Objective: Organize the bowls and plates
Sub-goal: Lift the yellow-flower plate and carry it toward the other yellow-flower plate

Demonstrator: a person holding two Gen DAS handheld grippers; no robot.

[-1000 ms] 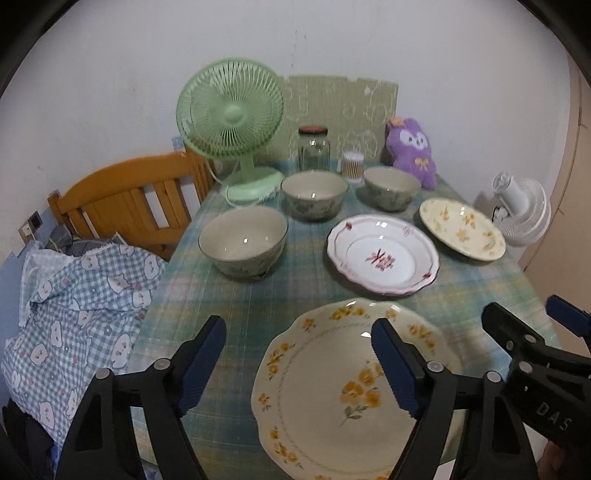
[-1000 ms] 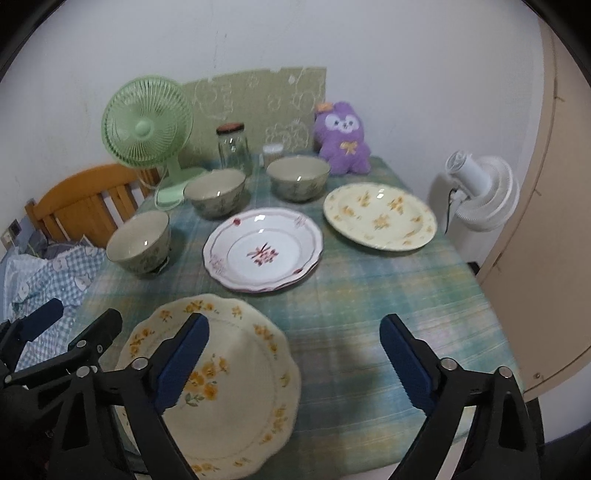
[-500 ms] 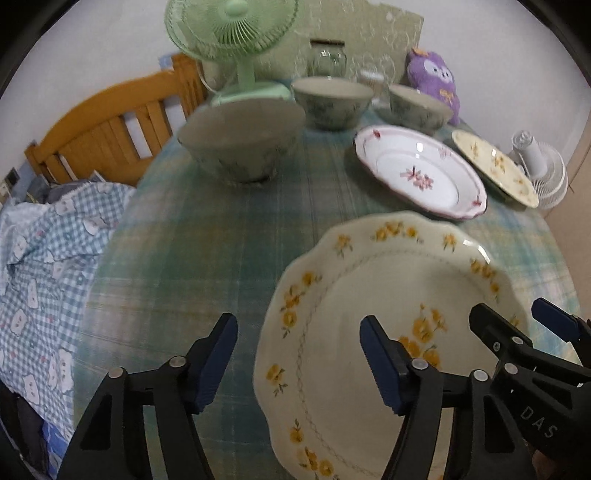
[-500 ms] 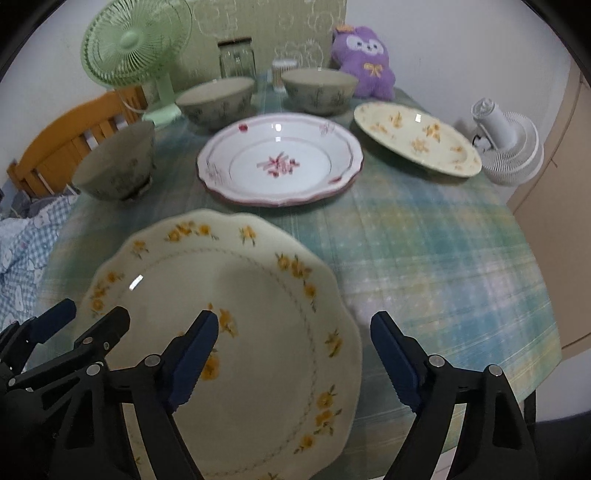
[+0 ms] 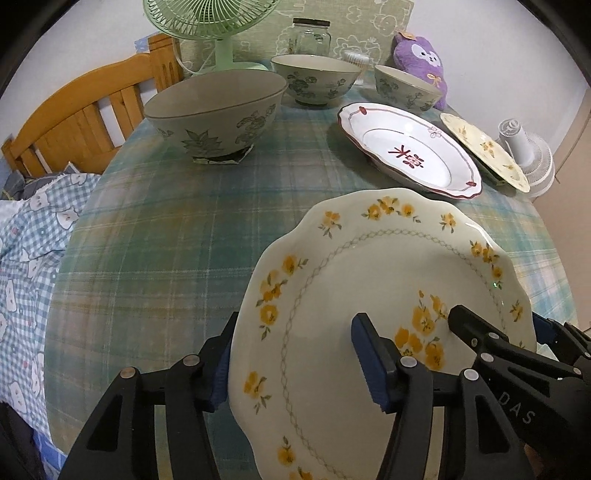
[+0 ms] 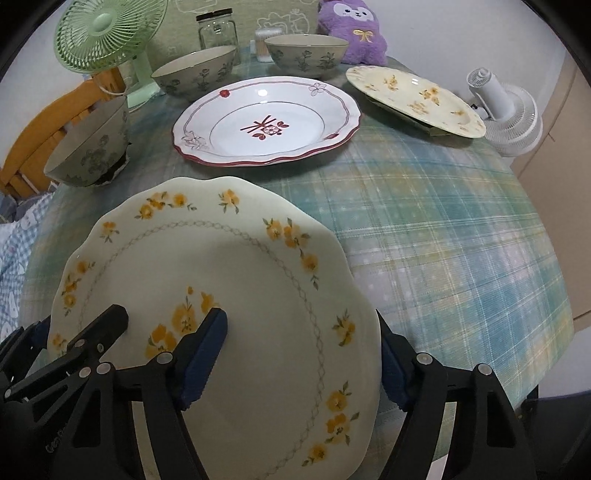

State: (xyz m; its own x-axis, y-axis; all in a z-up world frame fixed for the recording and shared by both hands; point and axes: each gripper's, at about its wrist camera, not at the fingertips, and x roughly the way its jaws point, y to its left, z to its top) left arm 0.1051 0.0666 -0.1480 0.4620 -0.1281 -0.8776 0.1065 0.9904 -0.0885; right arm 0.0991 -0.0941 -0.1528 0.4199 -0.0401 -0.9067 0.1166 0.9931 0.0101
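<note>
A big cream plate with yellow flowers (image 5: pixel 388 266) (image 6: pixel 221 266) lies at the near edge of the plaid table (image 5: pixel 166 229). My left gripper (image 5: pixel 295 325) straddles its left rim, one finger outside the rim and one over the plate's face. Its jaws are closing and the pads stand apart from the plate. My right gripper (image 6: pixel 299 317) straddles the right rim the same way, also closing, not pressing. Behind lie a white red-rimmed plate (image 5: pixel 410 151) (image 6: pixel 266 125), a smaller yellow-flower plate (image 6: pixel 417 96) and three green-patterned bowls (image 5: pixel 218 110) (image 5: pixel 314 79) (image 5: pixel 406 86).
At the table's back stand a green fan (image 5: pixel 214 22), a glass jar (image 5: pixel 310 35) and a purple plush toy (image 5: pixel 421 59). A white fan (image 6: pixel 506 110) sits off the right edge. A wooden chair (image 5: pixel 85 122) and checked cloth (image 5: pixel 26 240) are on the left.
Both grippers have dropped and tilted down toward the near plate. Their jaws have narrowed, and each now has a rim of the plate between its fingers.
</note>
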